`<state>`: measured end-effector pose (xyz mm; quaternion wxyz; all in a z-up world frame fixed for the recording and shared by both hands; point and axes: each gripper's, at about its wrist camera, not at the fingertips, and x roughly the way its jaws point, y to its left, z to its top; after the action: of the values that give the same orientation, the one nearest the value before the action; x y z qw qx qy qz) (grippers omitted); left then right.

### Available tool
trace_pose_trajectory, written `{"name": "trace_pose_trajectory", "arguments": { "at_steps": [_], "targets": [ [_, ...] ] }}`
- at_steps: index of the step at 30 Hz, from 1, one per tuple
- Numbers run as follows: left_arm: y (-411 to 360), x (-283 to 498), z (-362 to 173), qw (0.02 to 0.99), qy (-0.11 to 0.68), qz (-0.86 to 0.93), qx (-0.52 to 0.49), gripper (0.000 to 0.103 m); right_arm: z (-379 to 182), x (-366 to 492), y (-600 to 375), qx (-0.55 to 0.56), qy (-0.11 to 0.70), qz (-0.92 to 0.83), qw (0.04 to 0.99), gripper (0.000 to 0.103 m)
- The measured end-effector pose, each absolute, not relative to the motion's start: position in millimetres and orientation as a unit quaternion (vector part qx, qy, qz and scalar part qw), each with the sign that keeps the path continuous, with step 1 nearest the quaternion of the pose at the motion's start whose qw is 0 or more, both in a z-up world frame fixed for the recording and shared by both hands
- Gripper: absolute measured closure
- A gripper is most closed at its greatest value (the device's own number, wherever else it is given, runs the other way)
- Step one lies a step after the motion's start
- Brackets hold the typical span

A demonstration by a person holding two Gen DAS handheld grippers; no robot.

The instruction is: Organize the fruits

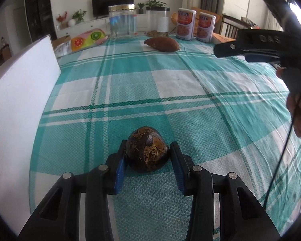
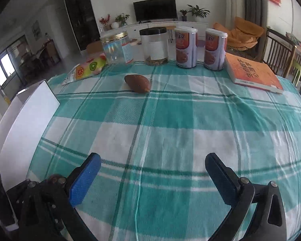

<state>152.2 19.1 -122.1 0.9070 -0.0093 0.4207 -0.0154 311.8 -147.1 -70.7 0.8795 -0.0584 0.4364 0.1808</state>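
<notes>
A dark brown, round, mottled fruit (image 1: 146,157) rests on the teal checked cloth (image 1: 170,92) close to me. My left gripper (image 1: 148,147) is shut on it, with a blue pad (image 1: 120,170) against each side. A brown oblong fruit (image 1: 162,44) (image 2: 137,84) lies alone toward the far side of the table. My right gripper (image 2: 152,158) hangs above the cloth, open wide with nothing between its fingers. In the left wrist view the right gripper (image 1: 230,49) shows at the upper right, held by a hand (image 1: 299,110).
A white box (image 1: 20,100) (image 2: 26,116) stands along the left edge. At the far edge are a fruit-printed packet (image 2: 90,68), two clear jars (image 2: 116,48) (image 2: 154,46), two orange cans (image 2: 185,48) and an orange book (image 2: 252,72). A thin cable (image 1: 279,160) hangs at the right.
</notes>
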Motion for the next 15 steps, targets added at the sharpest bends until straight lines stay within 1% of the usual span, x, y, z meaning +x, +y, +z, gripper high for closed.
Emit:
{"name": "trace_pose_trajectory", "arguments": {
  "at_steps": [5,8,10,11,12,14,15],
  "targets": [
    [20,152,-122,0.907,0.421,-0.015,-0.010,0.060,-85,413,-97,-0.076,0.460,0.198,0.862,0.001],
    [20,152,-122,0.907,0.421,-0.017,-0.012,0.060,-103,444,-72,-0.088,0.475,0.192,0.855,0.007],
    [19,152,-122,0.907,0.421,-0.016,-0.011,0.060,-117,454,-64,-0.088,0.488,0.183,0.849,0.020],
    [19,152,-122,0.907,0.421,-0.016,-0.010,0.060,-123,457,-62,-0.081,0.497,0.185,0.844,0.046],
    [19,152,-122,0.907,0.421,-0.016,-0.010,0.060,-122,453,-62,-0.083,0.483,0.173,0.854,0.057],
    [19,153,-123,0.907,0.421,-0.016,-0.010,0.060,-121,447,-71,-0.055,0.489,0.169,0.854,0.061],
    [19,153,-123,0.907,0.421,-0.016,-0.010,0.060,-120,440,-77,-0.041,0.491,0.171,0.853,0.061]
  ]
}}
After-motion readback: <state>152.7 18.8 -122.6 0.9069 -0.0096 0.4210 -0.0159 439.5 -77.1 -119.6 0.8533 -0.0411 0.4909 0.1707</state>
